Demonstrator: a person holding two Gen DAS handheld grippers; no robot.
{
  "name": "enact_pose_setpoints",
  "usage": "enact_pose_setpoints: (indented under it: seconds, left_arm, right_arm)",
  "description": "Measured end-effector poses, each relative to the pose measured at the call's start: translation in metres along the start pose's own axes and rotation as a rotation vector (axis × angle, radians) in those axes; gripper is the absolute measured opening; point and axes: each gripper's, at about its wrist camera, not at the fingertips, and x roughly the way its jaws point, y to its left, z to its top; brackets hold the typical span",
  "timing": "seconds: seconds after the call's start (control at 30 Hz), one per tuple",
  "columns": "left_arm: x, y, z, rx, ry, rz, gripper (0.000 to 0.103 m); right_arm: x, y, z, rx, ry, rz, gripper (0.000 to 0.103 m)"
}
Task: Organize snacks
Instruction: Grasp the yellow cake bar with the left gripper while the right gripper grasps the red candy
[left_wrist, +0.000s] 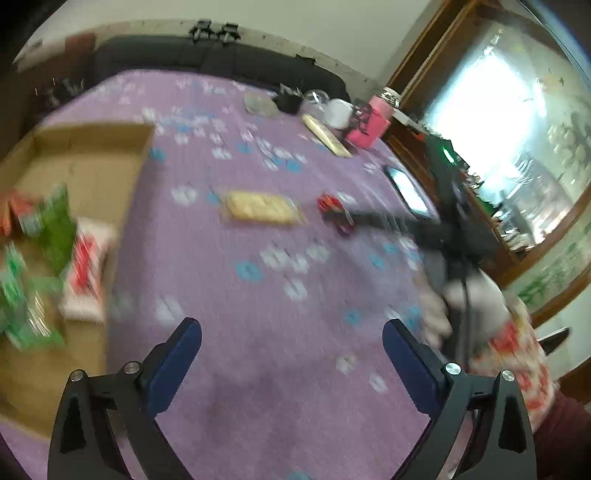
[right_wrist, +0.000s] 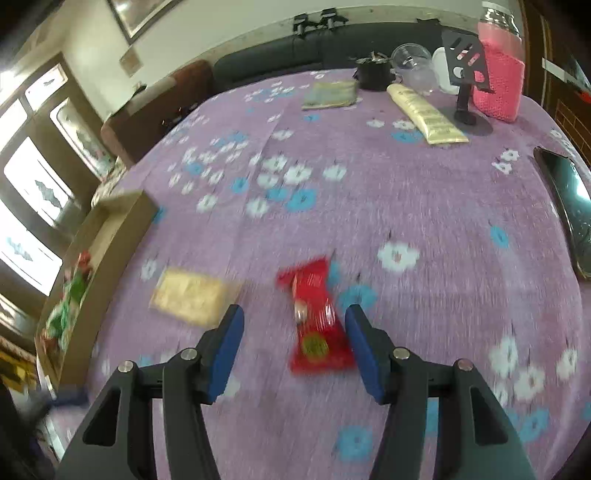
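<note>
A red snack pack (right_wrist: 314, 321) lies flat on the purple flowered tablecloth (right_wrist: 369, 206), between the blue pads of my right gripper (right_wrist: 295, 317). The jaws are open, with a clear gap on the left side of the pack. A yellow cracker pack (right_wrist: 192, 295) lies just left of it. My left gripper (left_wrist: 291, 328) hangs open and empty above the cloth. To its left is a cardboard box (left_wrist: 92, 158) holding green snack packs (left_wrist: 55, 221) and a red-and-white pack (left_wrist: 86, 266). The left wrist view also shows the cracker pack (left_wrist: 258, 208) and red pack (left_wrist: 332, 210), blurred.
A dark phone (right_wrist: 569, 214) lies at the right edge. At the back stand a cream tube (right_wrist: 424, 114), a black phone stand (right_wrist: 465, 85), a pink jar (right_wrist: 498, 74), a clear cup (right_wrist: 413, 66) and a flat packet (right_wrist: 330, 94). A dark sofa (right_wrist: 332, 48) runs behind the table.
</note>
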Motion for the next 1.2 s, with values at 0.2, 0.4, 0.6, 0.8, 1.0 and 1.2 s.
enact_pose_setpoints:
  seconds: [0.2,0.4,0.6,0.8,1.0,1.2]
  left_arm:
    - [0.027,-0.008,0.048,0.123,-0.01,0.094,0.1]
    - [0.08,-0.011,0.084,0.284,0.085,0.09,0.092]
    - [0.134,-0.005,0.111,0.333,0.203,0.079,0.092]
    - [0.131,-0.012,0.099,0.316,0.292,-0.004,0.078]
    - [0.116,-0.035,0.074,0.379,0.287,0.036,0.067]
    - [0.129,-0.057,0.064,0.484,0.169,0.213,0.067]
  right_arm:
    - [-0.005,0.001,-0.014,0.026,-0.103,-0.089,0.032]
    - [-0.008,-0.017,-0.014,0.104,-0.126,-0.001,0.032]
    - [-0.008,-0.033,-0.01,0.174,-0.116,0.106,0.033]
    - [-0.007,-0.04,-0.009,0.215,-0.108,0.145,0.033]
    - [-0.008,-0.039,-0.01,0.217,-0.11,0.137,0.033]
    - [-0.008,-0.036,-0.01,0.203,-0.133,0.11,0.034]
